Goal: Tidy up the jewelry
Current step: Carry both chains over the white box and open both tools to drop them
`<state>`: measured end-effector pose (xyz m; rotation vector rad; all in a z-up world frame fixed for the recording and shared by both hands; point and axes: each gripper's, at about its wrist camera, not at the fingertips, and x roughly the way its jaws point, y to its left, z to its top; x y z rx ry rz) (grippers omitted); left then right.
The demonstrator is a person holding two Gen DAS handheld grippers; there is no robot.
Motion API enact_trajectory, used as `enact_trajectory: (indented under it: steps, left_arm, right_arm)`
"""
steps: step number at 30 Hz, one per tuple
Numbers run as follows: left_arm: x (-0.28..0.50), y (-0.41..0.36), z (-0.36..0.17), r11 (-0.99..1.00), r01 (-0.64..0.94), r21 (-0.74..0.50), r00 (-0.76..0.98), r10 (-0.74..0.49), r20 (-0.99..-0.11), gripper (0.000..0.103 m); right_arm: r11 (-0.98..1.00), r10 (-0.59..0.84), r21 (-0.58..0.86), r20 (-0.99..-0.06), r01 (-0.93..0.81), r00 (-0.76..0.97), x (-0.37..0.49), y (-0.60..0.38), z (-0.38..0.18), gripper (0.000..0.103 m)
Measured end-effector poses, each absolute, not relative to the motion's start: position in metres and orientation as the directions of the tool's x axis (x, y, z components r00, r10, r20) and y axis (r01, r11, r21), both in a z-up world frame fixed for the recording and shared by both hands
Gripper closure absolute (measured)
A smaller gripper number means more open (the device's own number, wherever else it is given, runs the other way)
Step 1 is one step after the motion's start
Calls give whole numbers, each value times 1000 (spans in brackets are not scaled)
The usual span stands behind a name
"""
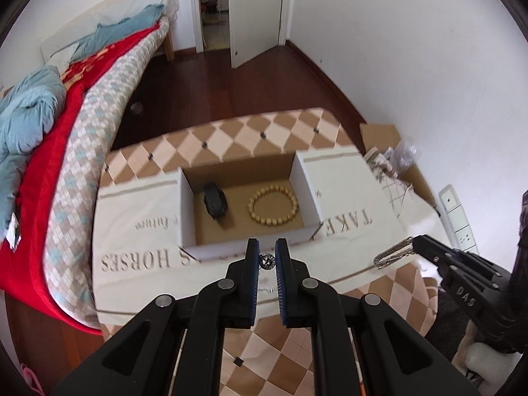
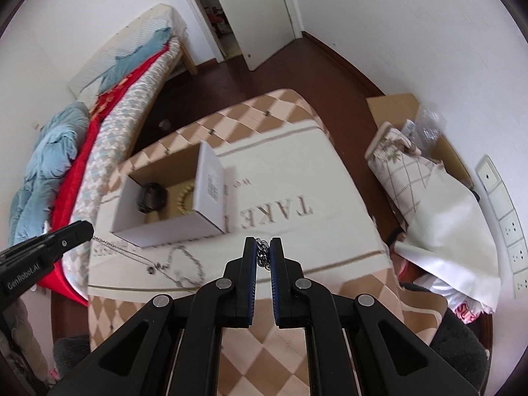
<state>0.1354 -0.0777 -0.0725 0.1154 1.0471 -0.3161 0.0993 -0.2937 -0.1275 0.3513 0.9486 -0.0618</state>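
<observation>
Left tool (image 1: 267, 259) grips a pendant (image 1: 266, 261); right tool (image 2: 263, 253) grips a chain (image 2: 262, 254). Both are near the box (image 1: 211, 251) containing a bead bracelet (image 1: 273, 207).

One box (image 1: 249, 246), one bead bracelet (image 1: 273, 207), one black band (image 1: 215, 202), two chains (image 2: 263, 253) (image 2: 132, 254).

Shiny metal chain (image 2: 262, 252) — matt cardboard box (image 1: 211, 249), cloth table cover (image 1: 132, 250).

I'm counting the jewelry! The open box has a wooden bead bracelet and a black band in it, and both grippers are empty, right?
Not quite. The box does hold the bead bracelet and black band, but neither gripper is empty: the right gripper pinches a silver chain in the right wrist view, and the left gripper pinches a sparkly pendant.
</observation>
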Motion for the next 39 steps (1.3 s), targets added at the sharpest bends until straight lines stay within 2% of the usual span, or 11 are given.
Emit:
enact_trajectory:
  steps: [9,14,17,29,35,39]
  left_arm:
    - [170,-51,13,949,315,-30,586,-219,-780,96]
    - [200,-39,24,955,295,-23,607,-206,-768,96]
    - [219,-32,7,959,282,-31,575,-194,-794,96]
    - [242,-19,-129,974,207,-87,328,-153,-932,96]
    - [245,-11,-155,983,159,-96,291,-139,-947,94]
    - [249,-7,-155,990,135,-48,310,-88,-947,92]
  right_arm:
    - [952,184,298,-733,66,655,132,-259,-63,95]
    - [955,234,298,-714,-16,660,168,-233,-40,95]
    - [953,260,300,-734,-45,628,197,-219,-48,95]
    - [955,290,287,-847,-76,446,286,-190,-126,95]
    - [959,283,271,-873,-88,398,316,-181,-148,95]
    - [985,171,165,-921,-48,349,329,-186,-167,94]
